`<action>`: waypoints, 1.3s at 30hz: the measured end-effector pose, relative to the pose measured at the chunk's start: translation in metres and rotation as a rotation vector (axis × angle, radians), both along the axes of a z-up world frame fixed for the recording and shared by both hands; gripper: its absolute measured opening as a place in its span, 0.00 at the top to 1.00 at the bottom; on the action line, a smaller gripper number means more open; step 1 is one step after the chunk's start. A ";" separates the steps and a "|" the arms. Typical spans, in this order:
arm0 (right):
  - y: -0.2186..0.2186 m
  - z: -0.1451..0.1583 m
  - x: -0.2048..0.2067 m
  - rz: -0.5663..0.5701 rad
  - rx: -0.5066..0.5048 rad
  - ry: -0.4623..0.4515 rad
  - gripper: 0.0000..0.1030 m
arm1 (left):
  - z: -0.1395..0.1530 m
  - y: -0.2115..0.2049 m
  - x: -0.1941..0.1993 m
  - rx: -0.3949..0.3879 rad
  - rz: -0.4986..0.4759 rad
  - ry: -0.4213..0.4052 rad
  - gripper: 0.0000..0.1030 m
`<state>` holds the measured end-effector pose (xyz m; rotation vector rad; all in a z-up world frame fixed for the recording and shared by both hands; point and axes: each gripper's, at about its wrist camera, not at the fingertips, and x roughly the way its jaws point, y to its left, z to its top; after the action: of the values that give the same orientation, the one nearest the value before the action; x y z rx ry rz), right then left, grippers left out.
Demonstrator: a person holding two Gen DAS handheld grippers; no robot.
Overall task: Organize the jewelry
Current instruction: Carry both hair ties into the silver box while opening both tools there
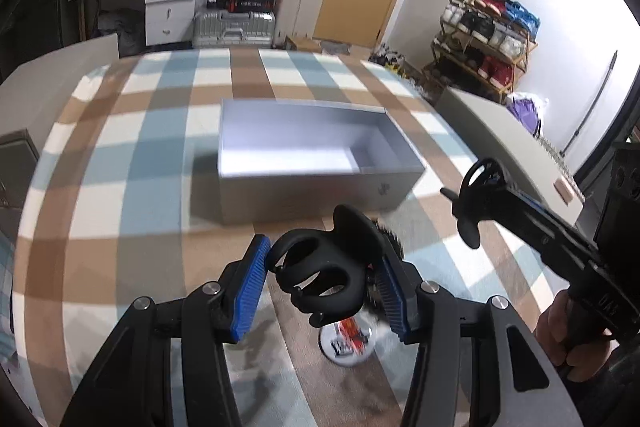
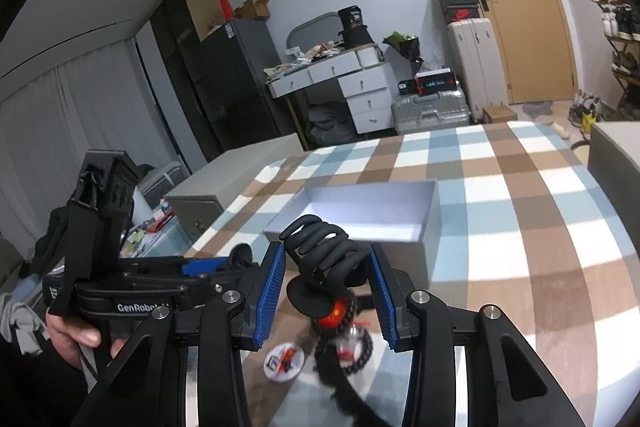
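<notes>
The white box (image 1: 320, 183) sits open on the checked desk (image 1: 132, 163), at about 12 o'clock from the left claw (image 1: 324, 279). Its inside shows only bare white floor and walls; nothing can be seen lying in it. In the right wrist view the same box (image 2: 424, 255) stands at 12 o'clock just beyond the right claw (image 2: 326, 287), and the part of its interior that shows is likewise bare.

The left claw is clenched on a black hair clip (image 1: 320, 267), its blue pads (image 1: 250, 291) pressing the clip from both sides above the desk. Behind the clip, toward 3 o'clock, a dark beaded piece (image 1: 386, 239) shows against the right pad, too blurred to make out further.

The right claw grasps a second black hair clip (image 2: 320, 251), its curved teeth pointing up toward the box. Below it, at 6 o'clock, a black beaded bracelet with a red charm (image 2: 340, 331) hangs blurred; whether it touches the desk cannot be told.

A round white badge (image 1: 348, 343) with red and black print lies flat on the desk at 6 o'clock from the left claw, near the box but outside it. A hand (image 2: 76, 335) grips the left tool's handle at 9 o'clock in the right wrist view.
</notes>
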<state>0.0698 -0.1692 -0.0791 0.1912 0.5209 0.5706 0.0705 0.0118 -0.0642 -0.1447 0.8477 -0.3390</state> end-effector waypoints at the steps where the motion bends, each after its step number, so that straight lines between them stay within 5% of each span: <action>1: 0.000 0.002 0.004 0.000 0.006 -0.001 0.61 | 0.002 -0.001 0.002 -0.001 -0.001 -0.009 0.55; 14: 0.009 0.023 0.063 0.021 0.008 -0.023 0.61 | 0.017 0.000 0.054 -0.022 -0.011 -0.068 0.55; 39: 0.033 -0.025 0.138 0.055 -0.139 0.162 0.60 | -0.012 -0.002 0.102 -0.047 -0.041 0.080 0.55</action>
<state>0.2073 -0.1366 -0.1039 0.0919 0.7219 0.5726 0.1730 0.0100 -0.0757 -0.1863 0.9235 -0.3935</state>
